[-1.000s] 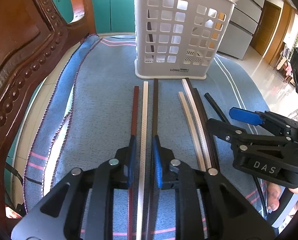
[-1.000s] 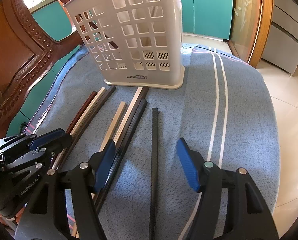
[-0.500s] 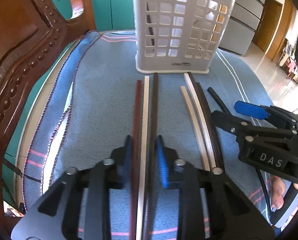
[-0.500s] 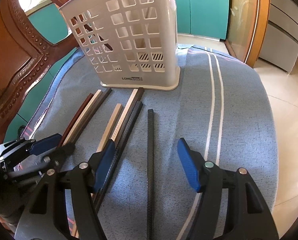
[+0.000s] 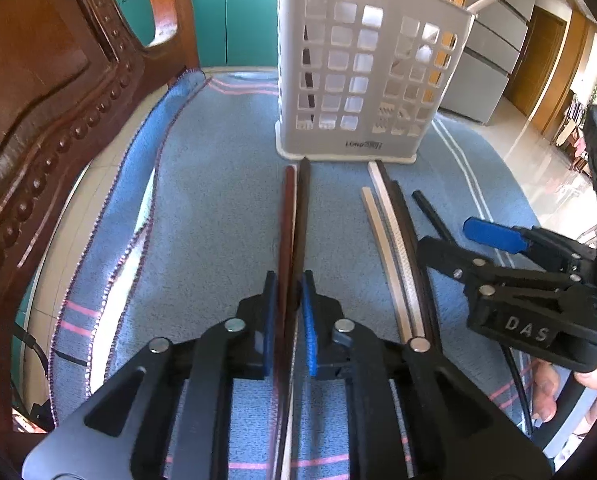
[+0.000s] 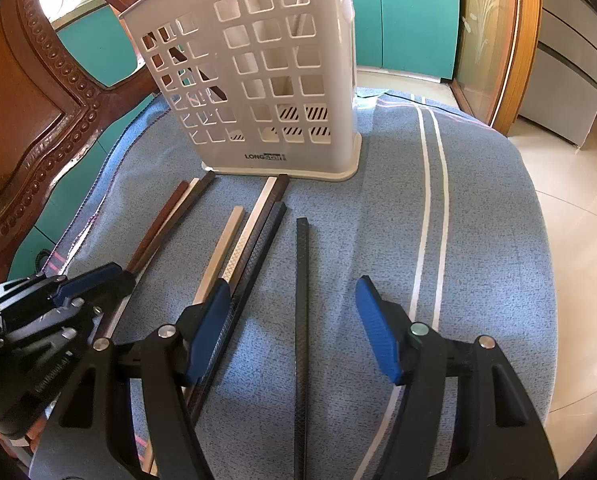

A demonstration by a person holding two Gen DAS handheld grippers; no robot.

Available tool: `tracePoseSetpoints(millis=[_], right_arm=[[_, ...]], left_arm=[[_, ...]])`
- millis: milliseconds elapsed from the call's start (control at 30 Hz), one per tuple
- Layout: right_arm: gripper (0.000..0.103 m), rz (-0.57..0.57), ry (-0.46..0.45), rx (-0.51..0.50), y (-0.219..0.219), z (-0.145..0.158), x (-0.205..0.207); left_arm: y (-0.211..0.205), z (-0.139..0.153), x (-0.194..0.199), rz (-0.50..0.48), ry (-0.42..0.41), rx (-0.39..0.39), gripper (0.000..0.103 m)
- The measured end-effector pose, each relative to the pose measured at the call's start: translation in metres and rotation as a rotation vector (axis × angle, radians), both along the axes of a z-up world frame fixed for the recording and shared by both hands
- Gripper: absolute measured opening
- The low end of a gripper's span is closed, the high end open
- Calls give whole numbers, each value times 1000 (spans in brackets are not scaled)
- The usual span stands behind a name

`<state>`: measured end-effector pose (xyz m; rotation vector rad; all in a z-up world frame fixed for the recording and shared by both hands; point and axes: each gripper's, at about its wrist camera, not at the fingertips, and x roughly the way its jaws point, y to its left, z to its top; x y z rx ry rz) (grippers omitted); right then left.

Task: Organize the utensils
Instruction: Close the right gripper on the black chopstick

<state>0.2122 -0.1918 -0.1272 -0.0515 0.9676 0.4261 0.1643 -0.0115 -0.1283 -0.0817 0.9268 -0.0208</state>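
Chopsticks [image 6: 254, 236] lie in rows on the blue cloth [image 6: 478, 240], tips toward the white basket [image 6: 258, 80], so you grab lengthwise. Your left gripper [image 5: 290, 312] pinches the left bunch [image 5: 294, 216] narrow; your right gripper [image 6: 294, 332] gapes wide over the black one [image 6: 302, 280].

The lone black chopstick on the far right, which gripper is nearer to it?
Right. The right gripper is open and straddles the lone black chopstick, which lies between its fingers. The left gripper sits off to the left, closed around the three leftmost chopsticks.
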Motion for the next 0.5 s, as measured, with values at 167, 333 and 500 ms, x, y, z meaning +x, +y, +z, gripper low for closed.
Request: tracePoseSetpoints(millis=[167,333,500], right_arm=[[65,2,-2,-3,1,0,0],[66,3,-5,-8,4,-1,0],[66,5,-6,-9,4,-1,0]], left_arm=[[2,-1,0,11,11,19,9],[3,-5,1,7,22,18,9],[0,-5,2,-1,20,26,9]])
